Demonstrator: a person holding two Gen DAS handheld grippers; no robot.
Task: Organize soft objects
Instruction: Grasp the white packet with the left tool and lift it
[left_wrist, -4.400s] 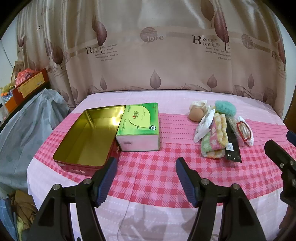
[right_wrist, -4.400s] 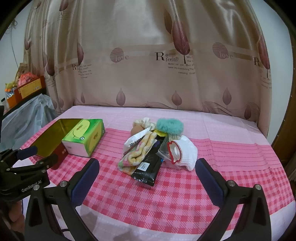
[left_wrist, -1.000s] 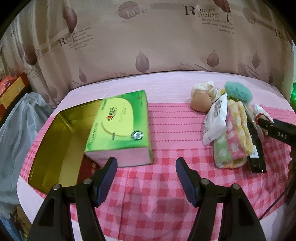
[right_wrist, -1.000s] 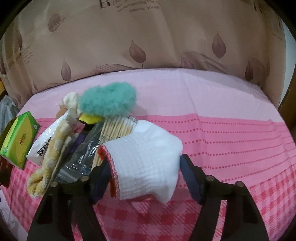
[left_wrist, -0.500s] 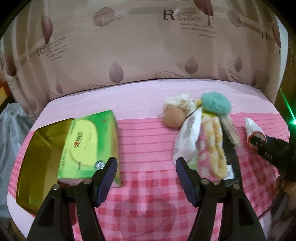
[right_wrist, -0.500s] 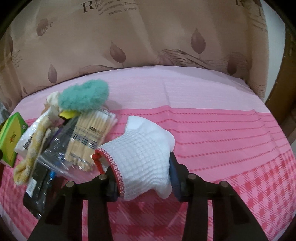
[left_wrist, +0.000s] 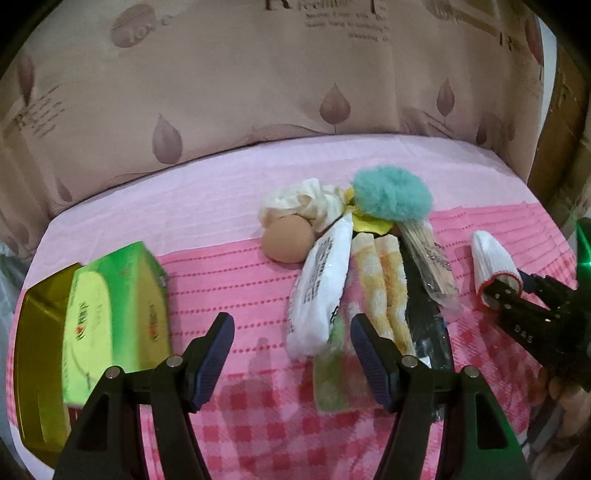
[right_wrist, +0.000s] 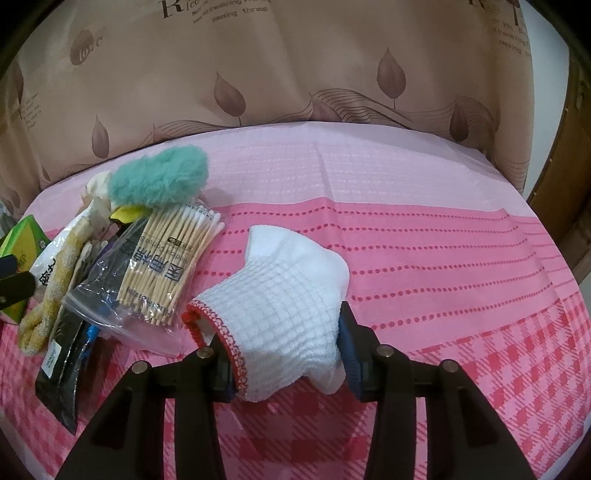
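Broadly, a pink checked cloth (right_wrist: 424, 229) covers the table, with a gold tin (left_wrist: 37, 350) and green tissue box (left_wrist: 110, 317) at the left. Right gripper (right_wrist: 282, 350), jaws just drawn in, clamps a white sock (right_wrist: 284, 295) beside a cotton-swab bag (right_wrist: 166, 258) and teal puff (right_wrist: 159, 175). Left gripper (left_wrist: 291, 354) hangs apart, empty, over the cloth.

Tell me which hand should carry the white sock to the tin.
Right, probably. The right gripper is already shut on the white sock. The left gripper is open and empty, beside the tissue box and gold tin.
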